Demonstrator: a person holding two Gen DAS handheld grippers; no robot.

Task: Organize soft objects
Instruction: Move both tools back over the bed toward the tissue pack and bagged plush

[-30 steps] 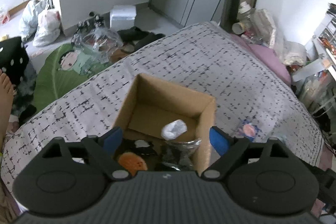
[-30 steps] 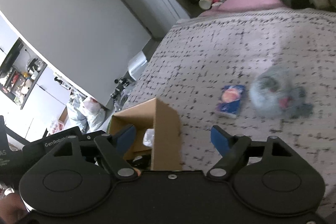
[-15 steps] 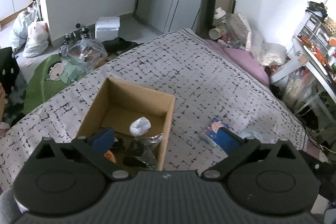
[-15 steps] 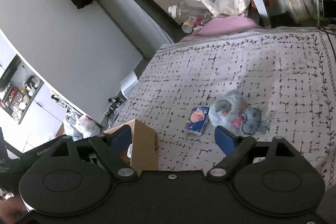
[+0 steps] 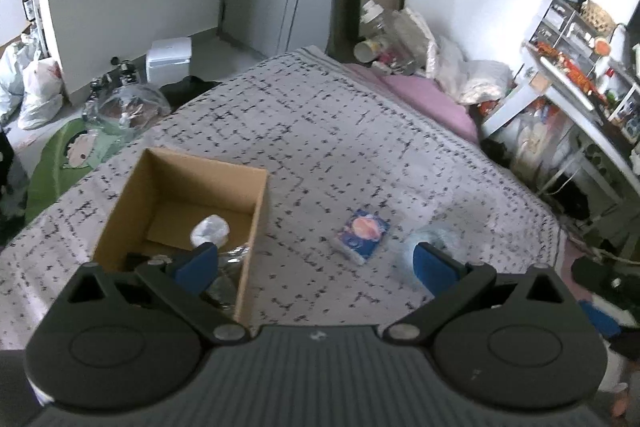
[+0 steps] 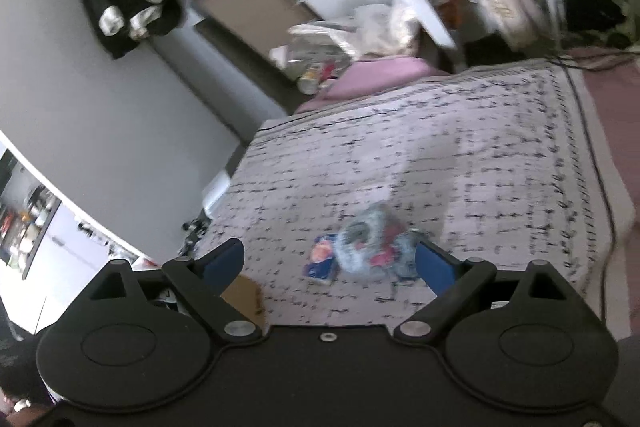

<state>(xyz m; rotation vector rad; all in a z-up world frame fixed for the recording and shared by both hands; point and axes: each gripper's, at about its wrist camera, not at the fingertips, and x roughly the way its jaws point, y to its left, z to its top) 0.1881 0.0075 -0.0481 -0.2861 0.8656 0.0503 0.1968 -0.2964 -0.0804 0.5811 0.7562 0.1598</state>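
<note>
An open cardboard box (image 5: 256, 211) stands on the bed's patterned cover (image 5: 320, 131) and holds a white soft lump (image 5: 210, 229) and dark items. A blue and pink packet (image 5: 362, 235) lies right of the box. A grey-blue plush toy (image 6: 372, 243) lies beside the packet (image 6: 322, 259); in the left wrist view it (image 5: 436, 237) is partly hidden by a finger. My left gripper (image 5: 316, 265) is open and empty above the bed, near the box. My right gripper (image 6: 330, 261) is open and empty, raised above the plush toy.
A pink pillow (image 5: 424, 95) and bags sit at the bed's head. A cluttered white desk (image 5: 576, 95) stands to the right. The floor on the left holds a green mat (image 5: 60, 163), plastic bags (image 5: 38, 93) and a white bin (image 5: 168, 59).
Both grippers have risen and pulled back. The left view has swung right, from over the box towards the packet. The plush toy now sits between the right gripper's fingers in view.
</note>
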